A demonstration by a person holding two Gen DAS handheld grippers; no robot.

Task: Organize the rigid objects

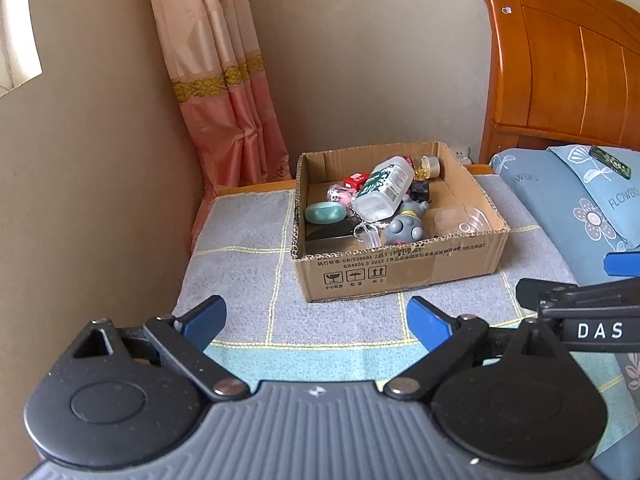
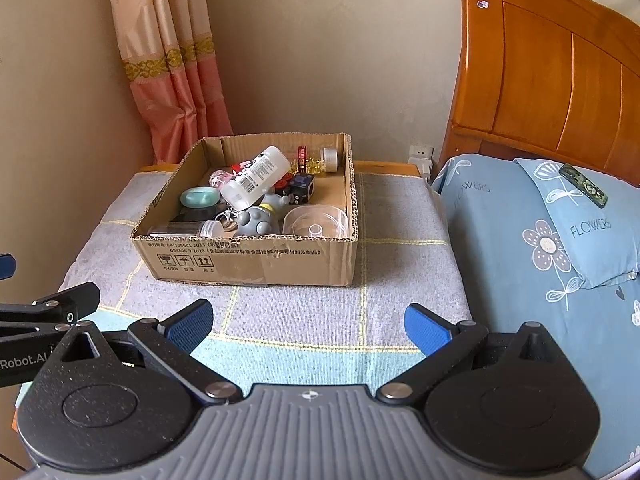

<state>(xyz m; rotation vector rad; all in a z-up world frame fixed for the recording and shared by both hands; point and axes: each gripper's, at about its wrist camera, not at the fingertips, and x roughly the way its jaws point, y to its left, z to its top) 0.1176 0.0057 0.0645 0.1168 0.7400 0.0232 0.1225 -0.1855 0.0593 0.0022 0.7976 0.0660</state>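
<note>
A: Where do the rigid objects sit?

B: They are heaped in an open cardboard box [image 2: 256,256] on a grey checked cloth [image 2: 400,216] beside the bed. A white bottle [image 2: 256,178] with a printed label lies tilted across the pile, its cap end toward the front of the box. Left of it is a teal oval case [image 2: 200,197]; in front, a grey knobbed figure [image 2: 258,220]. A clear round container [image 2: 316,222] fills the front right corner, and a black cube [image 2: 302,189] sits behind it.

A: And the grippers?

B: The left gripper [image 1: 316,320] hovers short of the box, its blue pads spread wide with nothing between them. The right gripper [image 2: 308,324] stands the same way, jaws apart and empty, well back from the box's front wall.

A: Anything else nearby?

B: A phone [image 2: 584,185] lies on the blue flowered pillow [image 2: 592,240].
</note>
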